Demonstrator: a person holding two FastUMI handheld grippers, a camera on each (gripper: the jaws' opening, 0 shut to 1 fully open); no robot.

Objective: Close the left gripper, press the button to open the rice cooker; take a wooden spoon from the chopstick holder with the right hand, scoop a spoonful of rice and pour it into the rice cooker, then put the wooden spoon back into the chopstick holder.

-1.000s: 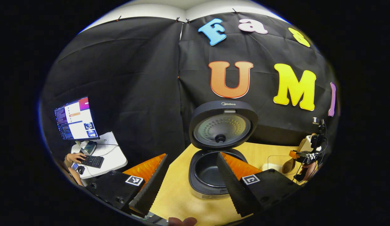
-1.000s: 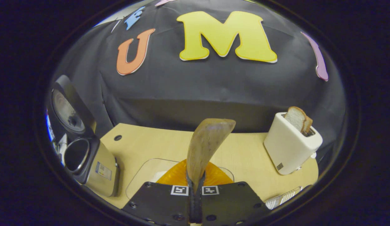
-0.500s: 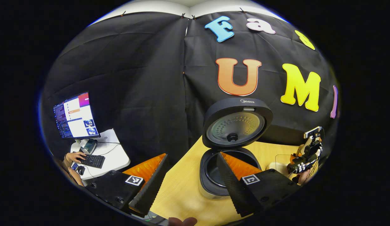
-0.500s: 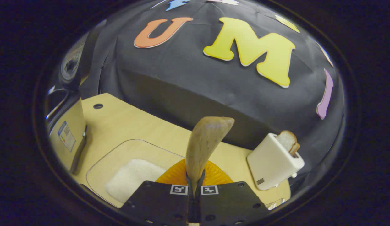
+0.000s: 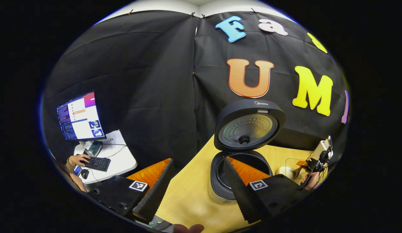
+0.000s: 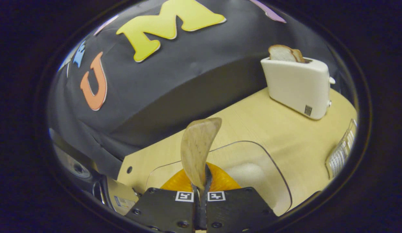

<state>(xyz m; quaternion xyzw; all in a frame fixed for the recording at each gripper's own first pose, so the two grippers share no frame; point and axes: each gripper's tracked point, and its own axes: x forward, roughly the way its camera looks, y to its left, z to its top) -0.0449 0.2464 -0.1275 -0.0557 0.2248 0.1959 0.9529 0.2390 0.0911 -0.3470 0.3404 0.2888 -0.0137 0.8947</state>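
Clamped in my right hand-held gripper (image 6: 201, 202), the wooden spoon (image 6: 197, 152) stood with its bowl up, both fingers pressed on its handle, above the clear tray (image 6: 262, 168) of rice (image 6: 244, 173) on the worktop (image 6: 285, 136). Beyond the tray stood a toaster (image 6: 298, 84). My left hand-held gripper (image 5: 196, 184) hung with fingers spread wide before the rice cooker (image 5: 243, 171), its lid (image 5: 249, 127) raised, holding nothing.
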